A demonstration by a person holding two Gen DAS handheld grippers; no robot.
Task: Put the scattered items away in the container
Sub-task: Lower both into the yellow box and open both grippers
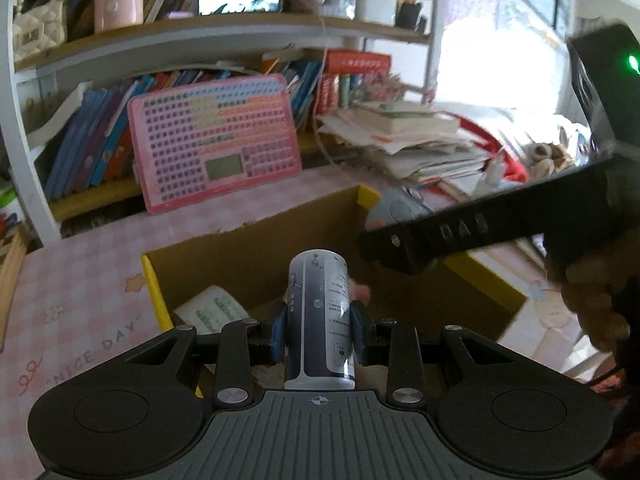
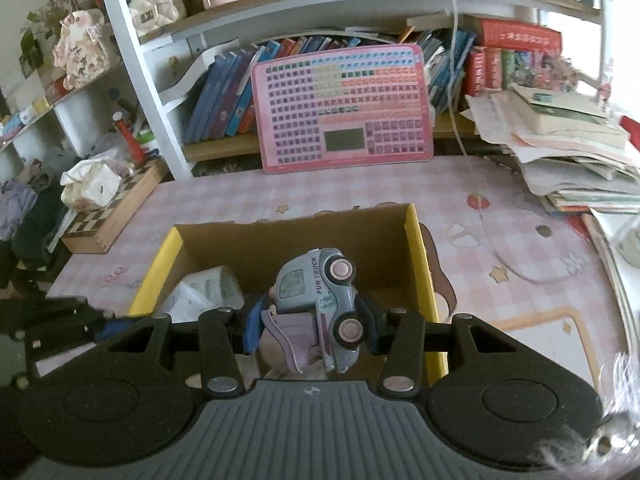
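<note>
My left gripper [image 1: 319,322] is shut on a dark blue and white cylindrical bottle [image 1: 319,312], held upright over the open cardboard box with yellow edges [image 1: 151,280]. A white packet with green print [image 1: 214,307] lies inside the box at its left. My right gripper [image 2: 311,322] is shut on a light blue toy truck [image 2: 320,300] marked FUN TRUCK, tipped on its side with pink wheels to the right, above the same box [image 2: 416,248]. The white packet [image 2: 204,292] shows in the box's left corner. The right gripper's black body [image 1: 500,224] crosses the left wrist view at the right.
The box sits on a pink checked table mat [image 2: 500,240]. A pink keyboard toy [image 2: 346,110] leans against a bookshelf behind. A stack of papers and books [image 2: 560,152] lies at the right, a wooden chess box [image 2: 116,208] with a tissue pack at the left.
</note>
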